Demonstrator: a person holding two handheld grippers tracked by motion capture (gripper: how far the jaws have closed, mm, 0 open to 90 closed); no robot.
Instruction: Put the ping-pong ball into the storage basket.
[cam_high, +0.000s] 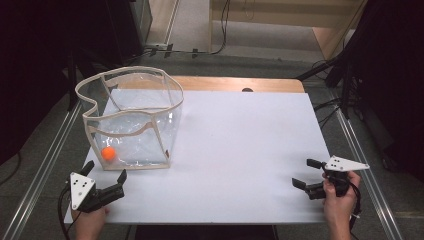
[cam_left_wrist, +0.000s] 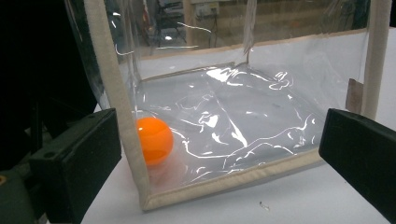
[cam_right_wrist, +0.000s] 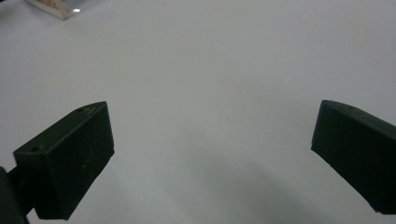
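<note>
Your left hand-held gripper (cam_high: 106, 173) sits wide open and empty at the clear plastic, cream-trimmed bag (cam_high: 131, 117).
The small orange ball (cam_left_wrist: 154, 140) lies inside its near corner, seemingly touching the wall; your right hand-held gripper (cam_high: 307, 173) hovers open, empty, over the white table (cam_high: 240, 150).

Desk (cam_high: 240, 150) white-topped, a wooden strip (cam_high: 235, 83) showing along its far edge. Grey floor (cam_high: 40, 165) either side, metal rails (cam_high: 362, 165) flanking. Beyond, pale wooden furniture (cam_high: 280, 20), possibly shelving; too dim to say. Cables (cam_high: 220, 30) trailed across the floor. Dark masses left and right.
</note>
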